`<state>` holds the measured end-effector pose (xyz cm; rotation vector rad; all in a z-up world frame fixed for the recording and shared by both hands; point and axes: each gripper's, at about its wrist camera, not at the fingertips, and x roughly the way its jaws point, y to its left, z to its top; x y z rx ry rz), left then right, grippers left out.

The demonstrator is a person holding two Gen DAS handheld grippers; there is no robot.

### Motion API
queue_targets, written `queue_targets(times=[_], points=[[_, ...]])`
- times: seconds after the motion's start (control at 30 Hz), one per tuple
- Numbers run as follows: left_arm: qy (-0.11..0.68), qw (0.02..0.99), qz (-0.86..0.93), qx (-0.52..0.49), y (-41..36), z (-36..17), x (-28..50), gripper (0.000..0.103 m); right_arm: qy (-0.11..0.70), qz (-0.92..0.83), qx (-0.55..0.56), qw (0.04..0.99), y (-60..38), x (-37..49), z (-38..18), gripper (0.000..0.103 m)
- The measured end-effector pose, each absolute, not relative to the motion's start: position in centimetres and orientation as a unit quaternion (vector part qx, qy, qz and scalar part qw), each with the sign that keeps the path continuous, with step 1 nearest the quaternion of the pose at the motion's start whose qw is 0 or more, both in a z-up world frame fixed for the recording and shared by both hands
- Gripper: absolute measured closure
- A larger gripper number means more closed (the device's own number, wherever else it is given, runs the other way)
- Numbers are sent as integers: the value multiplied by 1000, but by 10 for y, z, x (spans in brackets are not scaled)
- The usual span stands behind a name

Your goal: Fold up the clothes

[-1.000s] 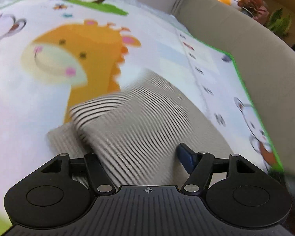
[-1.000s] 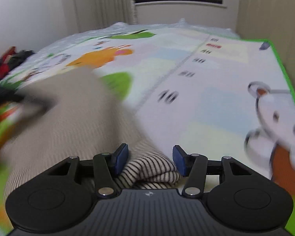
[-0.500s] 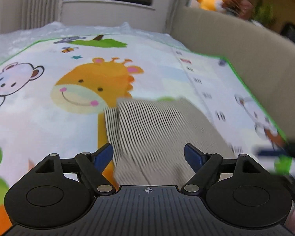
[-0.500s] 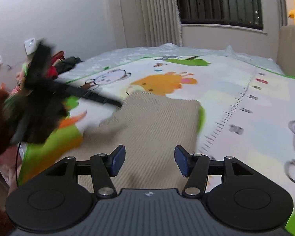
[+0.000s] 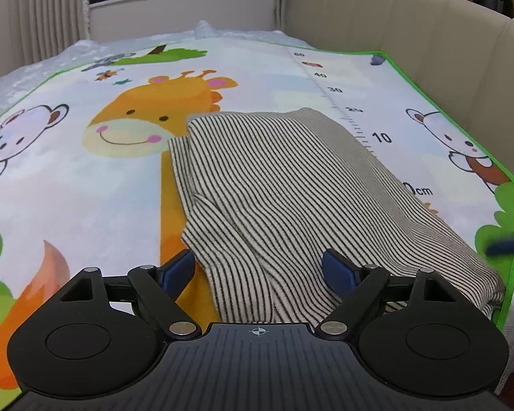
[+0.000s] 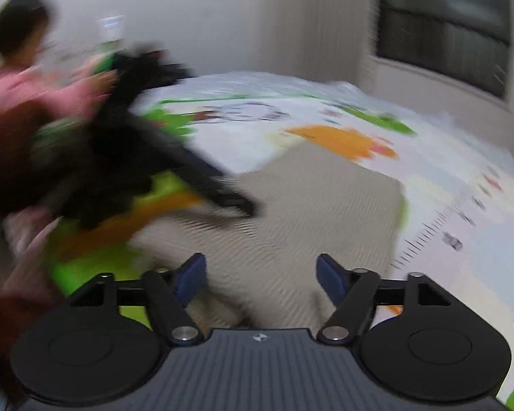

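Release is the step in hand — our left gripper [image 5: 258,270] and right gripper [image 6: 260,277] are both opening, pads clear of the cloth. The folded black-and-white striped knit garment [image 5: 284,185] lies on the cartoon giraffe play mat [image 5: 85,185] near its right edge. Next — we judge — tidy it or fetch another piece.

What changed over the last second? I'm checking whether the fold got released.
The right tool let go of the striped garment: a second ago its pads pinched a bunched edge, now its jaws are opening with nothing pinched. The left tool is opening too, and the garment lies folded. The play mat stayed put.
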<state>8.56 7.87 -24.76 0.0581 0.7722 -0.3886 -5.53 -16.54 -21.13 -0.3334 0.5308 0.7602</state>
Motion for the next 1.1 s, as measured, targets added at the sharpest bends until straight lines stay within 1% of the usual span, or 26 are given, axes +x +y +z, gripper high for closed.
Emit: queue_targets(times=[0.07, 0.17, 0.2, 0.27, 0.3, 0.33, 0.4, 0.47, 0.53, 0.6, 0.73, 0.8, 0.9, 0.93, 1.0, 1.03, 1.1], points=[[371, 909, -189, 24, 81, -246, 84, 15, 242, 372, -211, 871, -151, -71, -220, 25], [354, 915, -192, 27, 91, -238, 71, 11, 230, 353, -280, 863, -129, -80, -244, 24], [347, 917, -193, 29, 95, -234, 66, 8, 227, 346, -297, 861, -124, -80, -251, 24], [331, 921, -200, 37, 104, -227, 51, 8, 218, 340, -313, 860, -118, -78, -258, 24], [324, 923, -205, 43, 109, -223, 43, 8, 229, 337, -295, 864, -118, -72, -256, 26], [324, 921, -211, 43, 112, -222, 37, 7, 252, 335, -260, 870, -121, -62, -253, 34], [330, 916, -225, 36, 120, -219, 25, 6, 308, 336, -157, 876, -135, -34, -244, 35], [336, 911, -238, 29, 127, -217, 14, 6, 347, 338, -60, 873, -152, -10, -238, 35], [341, 909, -239, 17, 133, -218, 8, 5, 359, 344, -16, 868, -161, -2, -235, 34], [343, 911, -229, 13, 137, -219, 6, 4, 335, 345, -69, 874, -154, -17, -234, 31], [350, 911, -218, 21, 137, -226, 10, 4, 258, 353, -256, 862, -125, -61, -244, 25], [357, 906, -226, 21, 133, -231, 11, 4, 213, 353, -335, 847, -112, -80, -251, 25], [362, 899, -244, 38, 122, -237, 8, 3, 145, 350, -413, 829, -100, -100, -259, 25], [363, 898, -245, 46, 118, -240, 7, 3, 127, 349, -430, 823, -97, -105, -261, 25], [368, 896, -241, 52, 115, -244, 8, 2, 126, 363, -422, 821, -93, -107, -257, 25], [368, 898, -239, 42, 118, -244, 9, 2, 143, 375, -396, 826, -93, -105, -252, 33], [366, 901, -233, 12, 125, -242, 12, 2, 202, 393, -323, 837, -95, -91, -243, 40]])
